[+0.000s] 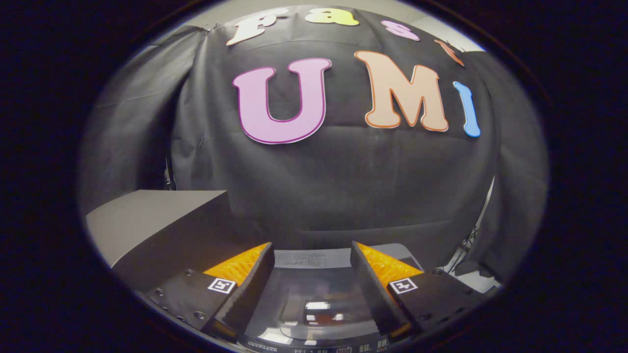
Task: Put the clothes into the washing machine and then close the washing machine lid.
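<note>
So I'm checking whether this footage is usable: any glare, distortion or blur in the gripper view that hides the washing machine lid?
Gripper view: bright glare patches sit on the glossy washing machine lid, seen between the open gripper fingers, hiding what lies under it; fisheye distortion bows the grey box beside the machine; the lighting is dim but the focus is fair.

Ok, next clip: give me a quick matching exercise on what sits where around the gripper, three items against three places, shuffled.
Things:
1. hand-held gripper
2. washing machine lid
3. grey box

Places or states:
A. glossy, seen below and between the fingers
B. beside the machine, next to one finger
C. open, fingers apart, holding nothing

Pairs: 1-C, 2-A, 3-B
</note>
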